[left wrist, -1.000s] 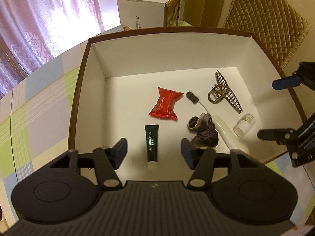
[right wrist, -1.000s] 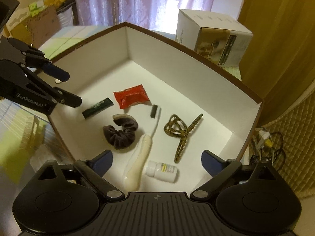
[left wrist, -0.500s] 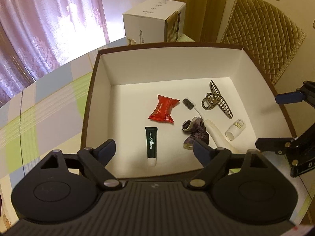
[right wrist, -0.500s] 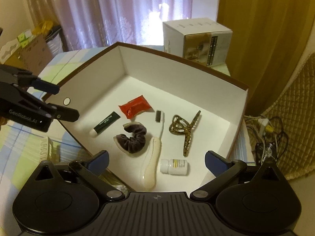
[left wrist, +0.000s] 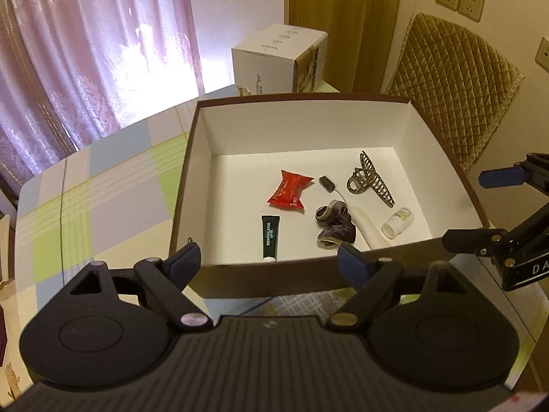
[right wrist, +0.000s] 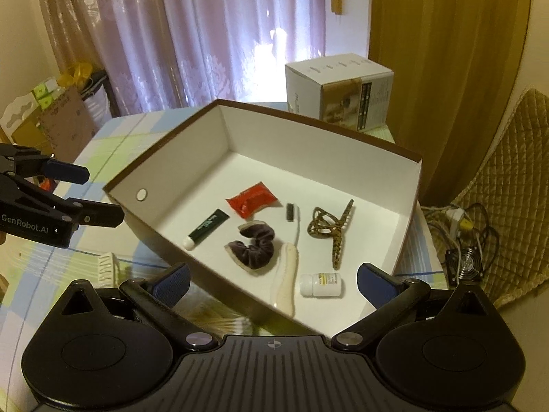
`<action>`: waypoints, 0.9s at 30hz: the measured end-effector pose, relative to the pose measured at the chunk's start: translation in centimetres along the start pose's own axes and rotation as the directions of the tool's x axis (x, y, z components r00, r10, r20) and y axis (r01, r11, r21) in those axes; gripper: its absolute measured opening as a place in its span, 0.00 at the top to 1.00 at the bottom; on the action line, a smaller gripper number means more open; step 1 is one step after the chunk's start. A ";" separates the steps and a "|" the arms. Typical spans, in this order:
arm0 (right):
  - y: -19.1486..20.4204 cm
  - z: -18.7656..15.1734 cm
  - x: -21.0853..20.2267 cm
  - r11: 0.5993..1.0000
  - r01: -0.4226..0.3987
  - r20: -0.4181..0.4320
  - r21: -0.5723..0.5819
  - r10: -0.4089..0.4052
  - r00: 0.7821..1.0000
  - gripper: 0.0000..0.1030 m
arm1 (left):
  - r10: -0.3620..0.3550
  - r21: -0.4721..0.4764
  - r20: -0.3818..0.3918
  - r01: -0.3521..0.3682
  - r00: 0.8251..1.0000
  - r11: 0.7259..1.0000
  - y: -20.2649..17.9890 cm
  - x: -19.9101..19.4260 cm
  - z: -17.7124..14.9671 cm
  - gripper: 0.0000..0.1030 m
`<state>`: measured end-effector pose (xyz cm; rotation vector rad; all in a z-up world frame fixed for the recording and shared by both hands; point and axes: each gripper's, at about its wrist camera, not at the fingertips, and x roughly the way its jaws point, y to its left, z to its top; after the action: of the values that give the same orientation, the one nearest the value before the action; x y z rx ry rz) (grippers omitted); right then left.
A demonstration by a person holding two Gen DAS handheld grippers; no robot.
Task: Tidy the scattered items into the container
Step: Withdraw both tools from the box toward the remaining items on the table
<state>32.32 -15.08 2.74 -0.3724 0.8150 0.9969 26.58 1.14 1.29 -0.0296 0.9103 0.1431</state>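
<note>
Container loaded; both claws released and empty.

The box [left wrist: 192,185] sits on the checked surface [left wrist: 103,189]. Inside it lie toothbrush [right wrist: 290,261], hair clip [right wrist: 331,230], scrunchie [right wrist: 255,245], red packet [right wrist: 252,199], green tube [right wrist: 206,228] and pill bottle [right wrist: 320,285]. Left claw [left wrist: 267,262] and right claw [right wrist: 272,279] hover spread at the box's near wall. Judged: tidying appears finished; next, check outside the box for strays.

I see backlit purple curtains [left wrist: 85,68], a quilted gold chair [left wrist: 456,92], wall sockets [left wrist: 459,0] (two plates), wood panelling [right wrist: 442,68] and a checked surface [left wrist: 103,192].
</note>
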 end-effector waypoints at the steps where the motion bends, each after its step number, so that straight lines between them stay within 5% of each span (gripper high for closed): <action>1: 0.3 -0.1 -0.2 1.000 0.003 0.003 -0.005 -0.003 1.000 0.02 | 0.002 -0.003 0.007 -0.002 1.000 1.000 -0.1 -0.4 -0.2 0.17; 27: 6.2 -4.4 -3.8 0.999 -0.021 0.038 -0.041 0.023 0.999 0.02 | 0.044 -0.038 0.069 -0.042 0.997 0.998 -0.6 -7.8 -5.9 0.09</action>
<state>23.98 -16.88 3.24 -0.3784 0.7665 1.0395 17.33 -0.79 3.81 -0.0388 0.8390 0.1997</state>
